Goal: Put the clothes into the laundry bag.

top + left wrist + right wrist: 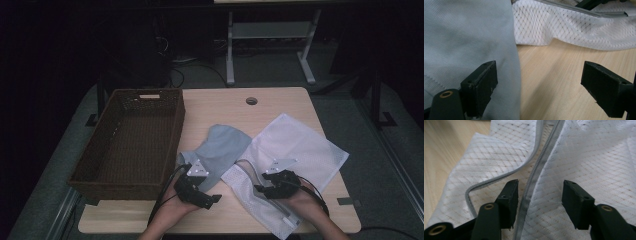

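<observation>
1. A basket (131, 142) is set on the left part of the table (280, 102).
2. A cloth (220, 147) is laid just right of the basket, near the table's middle.
3. A mesh bag (300, 145) is spread right of the cloth, its near end reaching the table's front edge.
4. The left gripper (196, 187) is held at the cloth's near edge.
5. The right gripper (276, 184) is held over the bag's zipper (534, 177).

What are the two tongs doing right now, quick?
Left tongs: open, holding nothing, at the edge of the grey cloth.
Right tongs: open, holding nothing, straddling the zipper of the white mesh bag.
</observation>
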`<state>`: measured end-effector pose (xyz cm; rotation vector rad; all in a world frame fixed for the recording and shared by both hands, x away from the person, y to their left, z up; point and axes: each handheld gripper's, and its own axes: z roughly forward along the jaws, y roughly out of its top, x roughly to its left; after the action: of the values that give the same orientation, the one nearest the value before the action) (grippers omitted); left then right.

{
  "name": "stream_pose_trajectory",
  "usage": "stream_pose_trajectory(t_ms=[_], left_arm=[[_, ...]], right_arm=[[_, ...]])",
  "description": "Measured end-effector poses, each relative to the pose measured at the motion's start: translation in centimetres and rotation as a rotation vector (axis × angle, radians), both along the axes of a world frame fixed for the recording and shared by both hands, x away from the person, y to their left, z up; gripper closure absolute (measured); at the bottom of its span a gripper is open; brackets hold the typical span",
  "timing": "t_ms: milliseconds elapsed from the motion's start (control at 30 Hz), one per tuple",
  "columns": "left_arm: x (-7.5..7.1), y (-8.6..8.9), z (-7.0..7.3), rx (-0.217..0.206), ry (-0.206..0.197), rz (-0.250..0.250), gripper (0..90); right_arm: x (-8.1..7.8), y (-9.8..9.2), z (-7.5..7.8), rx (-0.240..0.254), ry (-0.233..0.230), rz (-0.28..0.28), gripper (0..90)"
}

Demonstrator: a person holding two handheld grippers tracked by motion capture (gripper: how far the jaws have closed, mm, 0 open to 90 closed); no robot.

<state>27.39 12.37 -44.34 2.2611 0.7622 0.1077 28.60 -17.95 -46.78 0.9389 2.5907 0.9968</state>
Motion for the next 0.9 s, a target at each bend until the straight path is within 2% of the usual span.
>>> stream_pose_trajectory(t_ms=[100, 233, 467, 700, 900], left_arm=[[0.0, 0.0, 0.0, 0.001, 0.0, -0.002, 13.1], [0.0, 0.0, 0.0, 0.001, 0.0, -0.002, 13.1], [0.0, 0.0, 0.0, 0.001, 0.0, -0.002, 13.1], [0.0, -0.1, 0.0, -0.001, 0.002, -0.004, 13.1], [0.0, -0.1, 0.0, -0.003, 0.003, -0.004, 13.1]], right_arm=[[0.1, -0.4, 0.1, 0.006, 0.004, -0.008, 53.6], [0.2, -1.0, 0.4, 0.031, 0.016, -0.03, 67.7], [0.4, -1.8, 0.6, 0.044, 0.021, -0.048, 82.7], [0.6, -2.4, 1.4, 0.092, 0.012, -0.035, 86.2], [1.4, -2.7, 2.6, 0.106, 0.0, -0.019, 86.3]])
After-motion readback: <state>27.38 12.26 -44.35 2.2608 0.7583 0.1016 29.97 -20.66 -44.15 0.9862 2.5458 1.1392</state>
